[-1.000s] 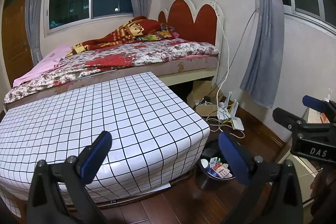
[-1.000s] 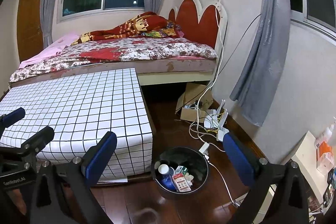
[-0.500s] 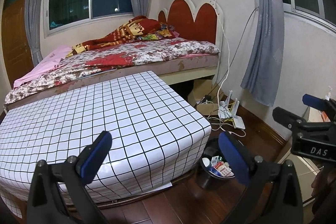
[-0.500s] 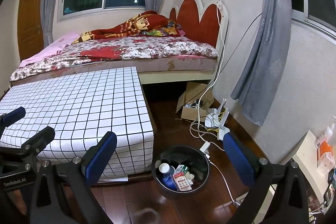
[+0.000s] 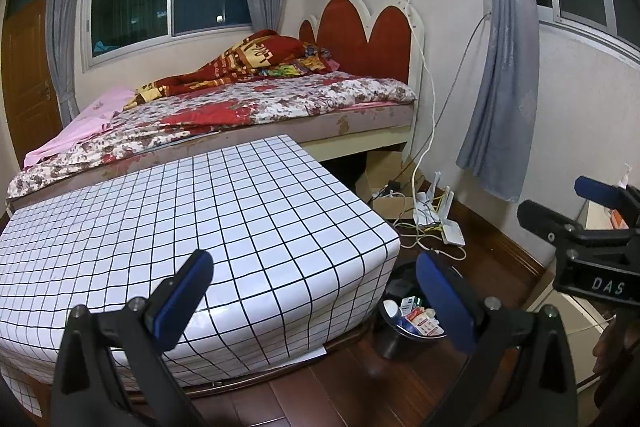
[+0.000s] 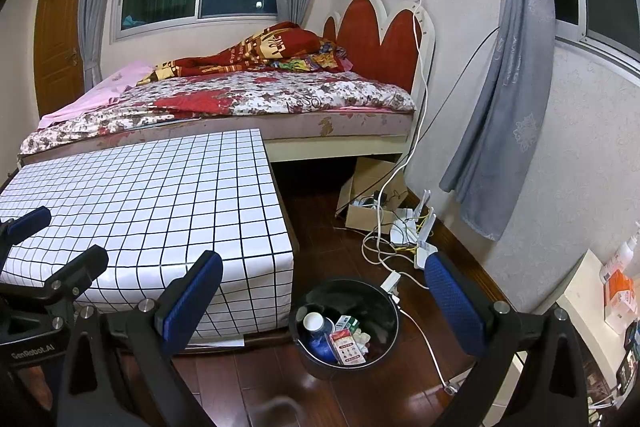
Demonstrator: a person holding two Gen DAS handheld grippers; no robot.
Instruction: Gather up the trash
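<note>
A black round trash bin [image 6: 380,291] stands on the dark wood floor beside the corner of a table with a white grid cloth [image 6: 140,211]. Inside it lie a blue bottle with a white cap [image 6: 318,331], a red-and-white packet [image 6: 348,347] and small boxes. The left wrist view shows the same bin [image 5: 394,341] partly behind a fingertip. My right gripper [image 6: 324,303] hangs open above the bin with nothing between its blue pads. My left gripper [image 5: 310,297] is open and empty over the table's corner [image 5: 240,227].
A bed [image 6: 240,107] with floral bedding lies behind the table. White cables, a router [image 6: 420,231] and a cardboard box [image 6: 368,203] clutter the floor near the wall. Grey curtain [image 6: 504,107] hangs at right. A low white shelf [image 6: 592,299] with bottles is at far right.
Both views have shifted slightly; the bin sits a touch lower and nearer in the left wrist view. Both grippers stay open and empty.
</note>
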